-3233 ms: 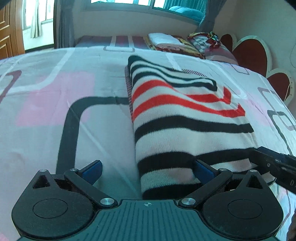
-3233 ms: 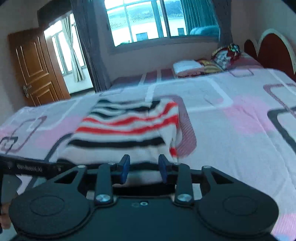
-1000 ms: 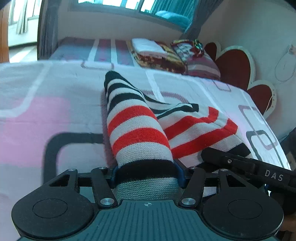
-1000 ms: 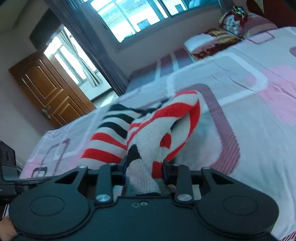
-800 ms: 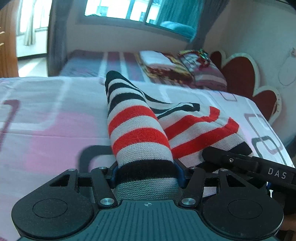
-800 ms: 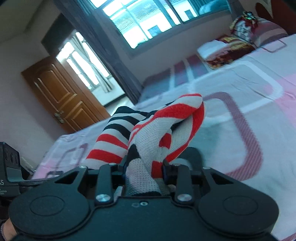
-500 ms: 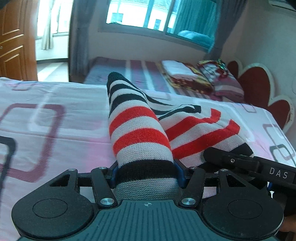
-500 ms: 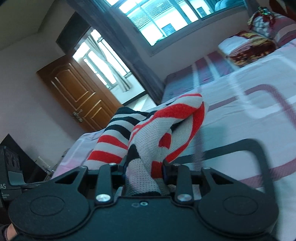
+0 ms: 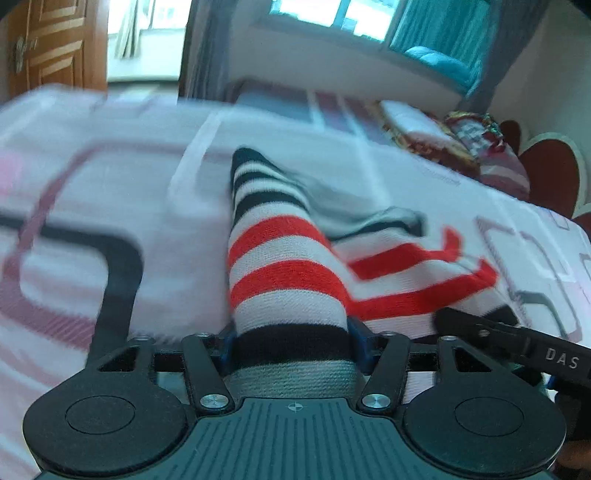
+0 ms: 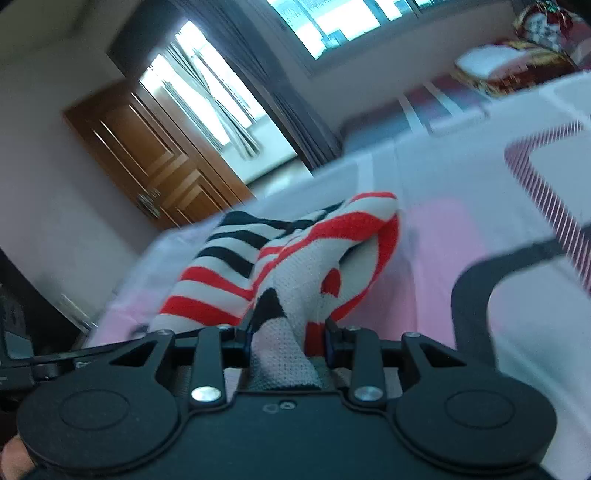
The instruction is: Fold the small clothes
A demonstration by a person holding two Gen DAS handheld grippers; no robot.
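The striped sweater (image 9: 288, 266), knitted in white, red and black bands, is bunched and lifted off the bed (image 9: 110, 192), gripped at two places along its near edge. In the left wrist view a thick fold of it rises from between the blue pads of the left tool (image 9: 293, 341) and runs away toward a black-striped end, while the rest of the cloth sags to the right over the bedcover. The left tool's jaws have just been opening wider, yet the fold is between them and fills the gap from pad to pad. Only this view shows the heart-shaped red headboard (image 9: 550, 173), the folded blankets (image 9: 424, 136) at the head of the bed, and a black bar of the right tool (image 9: 517, 343) marked DAS crossing the lower right corner.

The right wrist view shows the sweater (image 10: 295, 266) from the other side: a narrower, twisted bundle clamped between the pads of the right tool (image 10: 288, 338), whose jaws stand close together on the knit. Beyond it the cloth humps up and drops to the pink and white bedcover (image 10: 461, 206). This view alone takes in the brown wooden door (image 10: 155, 166), the dark curtain (image 10: 266, 77) and the bright window (image 10: 332, 22). A fingertip of the person's hand (image 10: 14, 458) shows at the lower left corner. Both views are blurred.
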